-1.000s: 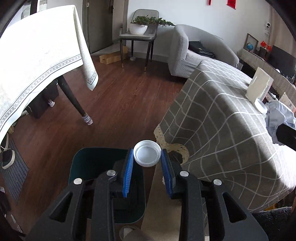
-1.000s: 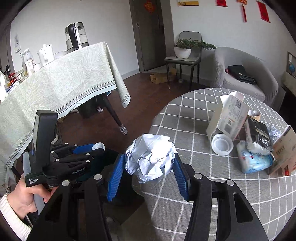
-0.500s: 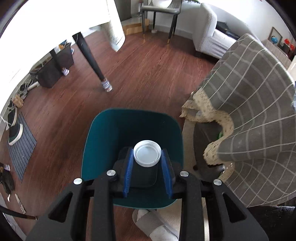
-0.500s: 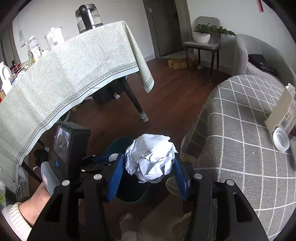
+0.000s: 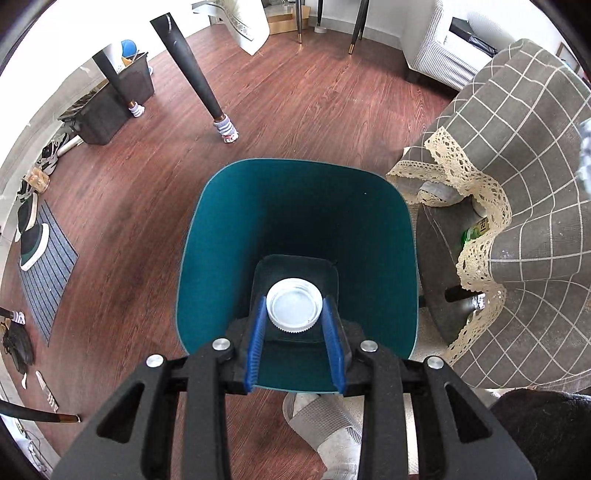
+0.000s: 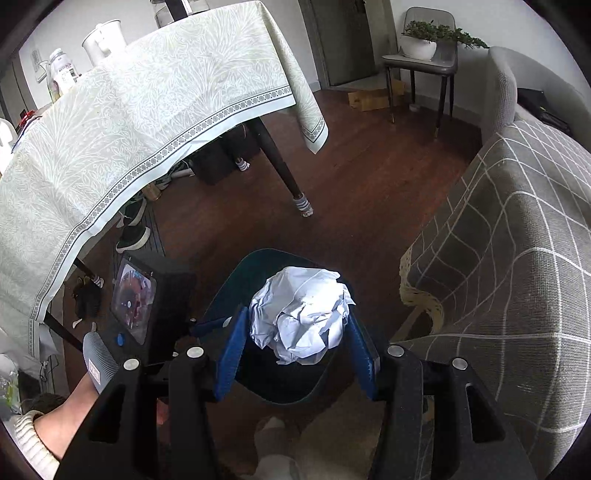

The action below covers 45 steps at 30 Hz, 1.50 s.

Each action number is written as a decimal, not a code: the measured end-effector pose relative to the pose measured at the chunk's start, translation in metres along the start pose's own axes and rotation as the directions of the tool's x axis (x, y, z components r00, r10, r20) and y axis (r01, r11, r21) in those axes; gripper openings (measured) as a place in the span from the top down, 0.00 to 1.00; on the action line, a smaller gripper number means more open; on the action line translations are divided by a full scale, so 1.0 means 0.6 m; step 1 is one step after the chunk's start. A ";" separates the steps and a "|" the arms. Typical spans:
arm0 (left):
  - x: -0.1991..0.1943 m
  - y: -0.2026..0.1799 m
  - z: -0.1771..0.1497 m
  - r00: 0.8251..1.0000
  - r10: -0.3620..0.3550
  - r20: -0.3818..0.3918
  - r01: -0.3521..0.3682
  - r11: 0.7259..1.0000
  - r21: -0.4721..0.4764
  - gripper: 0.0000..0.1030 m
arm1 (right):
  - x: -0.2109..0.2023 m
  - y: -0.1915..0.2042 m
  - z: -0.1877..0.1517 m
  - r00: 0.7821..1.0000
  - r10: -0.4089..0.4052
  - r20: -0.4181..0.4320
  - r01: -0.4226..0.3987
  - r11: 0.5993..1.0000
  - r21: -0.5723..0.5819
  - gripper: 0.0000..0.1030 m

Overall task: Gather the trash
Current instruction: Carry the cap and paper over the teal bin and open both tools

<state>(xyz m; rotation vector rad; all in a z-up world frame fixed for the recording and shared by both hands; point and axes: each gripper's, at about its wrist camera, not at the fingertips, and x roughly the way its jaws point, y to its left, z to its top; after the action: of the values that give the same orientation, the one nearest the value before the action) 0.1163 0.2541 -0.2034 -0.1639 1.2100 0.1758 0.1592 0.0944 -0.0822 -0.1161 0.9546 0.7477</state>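
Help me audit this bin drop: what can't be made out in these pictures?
- Left wrist view: the bin floor, partly covered by the cap.
- Right wrist view: the bin's inside, mostly behind the crumpled paper.
- Left wrist view: a green item under the checked tablecloth, screened by its lace hem.
- Right wrist view: the kettle, cut off by the top edge.

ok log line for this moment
left gripper just opening, white lid between jaws over teal bin | right gripper shut on crumpled paper over bin
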 end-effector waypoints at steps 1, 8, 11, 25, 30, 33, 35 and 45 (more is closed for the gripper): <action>-0.002 0.002 -0.001 1.000 0.000 0.005 0.000 1.000 -0.003 0.58 | 0.005 0.000 0.000 1.000 0.001 -0.005 -0.001 1.000 0.006 0.49; -0.041 0.015 -0.003 0.997 -0.012 0.076 0.013 1.000 -0.007 0.47 | 0.039 -0.001 0.000 0.999 0.011 -0.036 -0.010 0.999 0.034 0.49; -0.062 0.024 -0.002 0.994 -0.015 0.108 0.016 1.000 -0.011 0.44 | 0.054 0.003 0.000 0.999 0.012 -0.049 -0.010 0.999 0.038 0.49; -0.192 0.052 0.007 0.950 -0.047 0.309 0.062 0.997 -0.041 0.42 | 0.139 0.002 -0.007 0.991 0.000 -0.136 0.009 0.998 0.063 0.49; -0.229 0.056 0.007 0.931 -0.063 0.361 0.084 0.996 -0.043 0.43 | 0.174 0.009 -0.009 0.986 0.002 -0.169 0.010 0.998 0.067 0.48; -0.250 0.061 0.010 0.918 -0.073 0.390 0.103 0.993 -0.058 0.44 | 0.194 0.014 -0.013 0.982 -0.002 -0.191 0.014 0.998 0.063 0.48; -0.264 0.070 0.009 0.910 -0.082 0.407 0.121 0.990 -0.071 0.45 | 0.204 0.017 -0.016 0.979 -0.006 -0.206 0.019 0.998 0.060 0.48; -0.314 0.072 0.005 0.882 -0.114 0.457 0.162 0.985 -0.067 0.53 | 0.257 0.016 -0.037 0.964 -0.022 -0.263 0.043 0.996 0.074 0.41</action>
<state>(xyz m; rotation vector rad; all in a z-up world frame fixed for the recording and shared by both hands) 0.0451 0.2878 -0.0272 -0.2827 0.7198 0.1416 0.1918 0.1738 -0.2125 -0.1640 1.2305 0.6729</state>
